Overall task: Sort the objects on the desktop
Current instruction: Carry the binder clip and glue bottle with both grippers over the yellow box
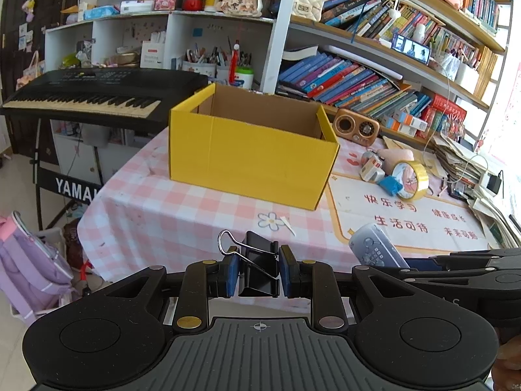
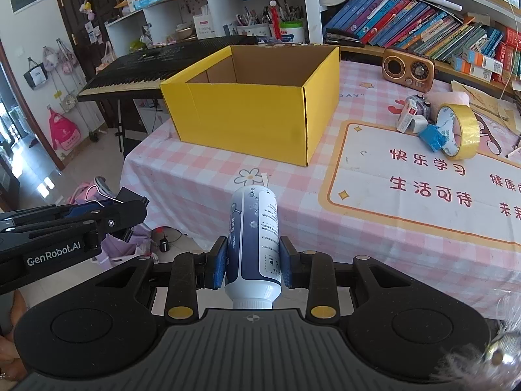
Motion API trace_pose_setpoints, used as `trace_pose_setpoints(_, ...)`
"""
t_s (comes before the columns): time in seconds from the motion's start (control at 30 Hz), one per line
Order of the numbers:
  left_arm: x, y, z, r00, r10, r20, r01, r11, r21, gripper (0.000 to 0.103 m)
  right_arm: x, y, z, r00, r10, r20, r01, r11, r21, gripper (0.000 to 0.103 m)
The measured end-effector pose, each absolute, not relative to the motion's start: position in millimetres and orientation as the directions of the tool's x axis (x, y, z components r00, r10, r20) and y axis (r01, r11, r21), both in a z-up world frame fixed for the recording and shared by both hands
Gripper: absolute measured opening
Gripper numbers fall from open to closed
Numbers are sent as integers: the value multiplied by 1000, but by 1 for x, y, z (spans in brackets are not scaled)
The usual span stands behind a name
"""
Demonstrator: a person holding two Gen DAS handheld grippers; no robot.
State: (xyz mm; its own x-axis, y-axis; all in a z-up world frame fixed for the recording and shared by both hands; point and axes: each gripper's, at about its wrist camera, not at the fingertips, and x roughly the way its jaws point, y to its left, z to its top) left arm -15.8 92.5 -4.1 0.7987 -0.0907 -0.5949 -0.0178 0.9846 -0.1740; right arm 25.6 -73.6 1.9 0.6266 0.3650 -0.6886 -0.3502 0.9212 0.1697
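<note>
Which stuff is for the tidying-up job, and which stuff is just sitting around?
For the job:
- black binder clip held in the left claw
- white and blue bottle held in the right claw
- yellow cardboard box, open on top
- yellow tape roll, blue block, small white box on the table

Just lying about:
- keyboard piano
- little brown radio
- books on the shelves

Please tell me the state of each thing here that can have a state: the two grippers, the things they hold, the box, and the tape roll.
left gripper: shut on the binder clip
binder clip: held, off the table
right gripper: shut on the bottle
bottle: held, cap toward the camera
yellow box: open on top, on the table
tape roll: standing on edge, on the table
</note>
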Motion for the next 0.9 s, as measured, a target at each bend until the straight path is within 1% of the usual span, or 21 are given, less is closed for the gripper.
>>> trace_pose_setpoints(0.43, 8, 101, 13, 823, -82, -562, -4, 989, -150, 24, 52, -70, 15, 638, 381, -670, -368, 914, 169, 30)
trace_pose_setpoints(0.7, 40, 113, 31, 848, -43, -528, -29, 991, -128, 24, 94, -66, 37, 662, 412, -627, -388, 903, 184, 30)
trace_pose_setpoints(0.9, 80, 117, 50, 872, -20, -489, -38, 993, -108, 24, 139, -61, 56, 677, 444, -586, -422, 887, 185, 30)
